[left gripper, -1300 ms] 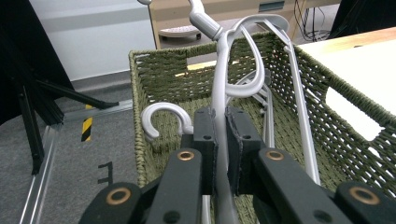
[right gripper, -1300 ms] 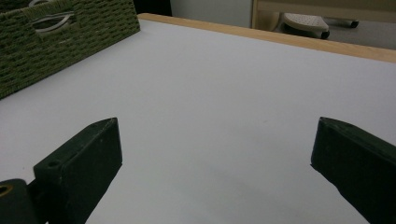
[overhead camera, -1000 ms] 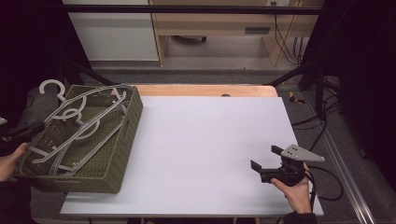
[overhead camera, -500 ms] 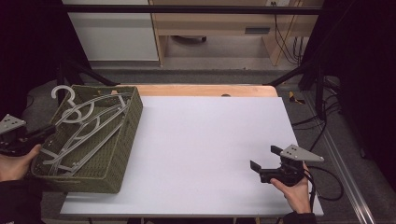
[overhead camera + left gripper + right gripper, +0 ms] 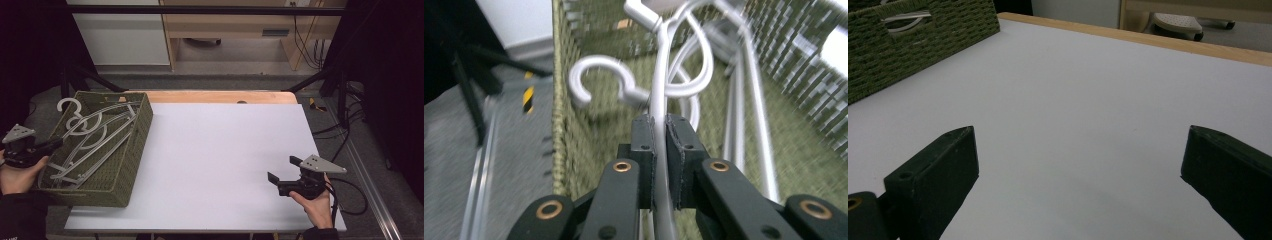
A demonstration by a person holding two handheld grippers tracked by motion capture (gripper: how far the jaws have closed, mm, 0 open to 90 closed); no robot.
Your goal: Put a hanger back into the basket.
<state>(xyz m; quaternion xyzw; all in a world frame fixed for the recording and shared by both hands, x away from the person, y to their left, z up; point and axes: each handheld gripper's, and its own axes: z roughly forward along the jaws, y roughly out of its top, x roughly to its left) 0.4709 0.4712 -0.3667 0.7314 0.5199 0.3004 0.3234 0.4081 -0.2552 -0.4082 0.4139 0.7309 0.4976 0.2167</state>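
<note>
Basket [image 5: 131, 165]: white hangers [image 5: 95, 135] | left gripper [image 5: 660, 131] clamps one | right gripper [image 5: 284, 174] agape

The person's left hand [image 5: 17, 172] is coming in at the near left edge, wrapping around the black two-jaw left gripper [image 5: 660, 131] with its grey three-cornered top plate. Its jaws are pointing toward the right and pressing together on a thin white plastic bar. The person's right hand [image 5: 315, 202] is resting low at the near right, cradling the matching black right gripper [image 5: 284, 168], which is pointing left with its jaws standing wide apart and nothing between them.
</note>
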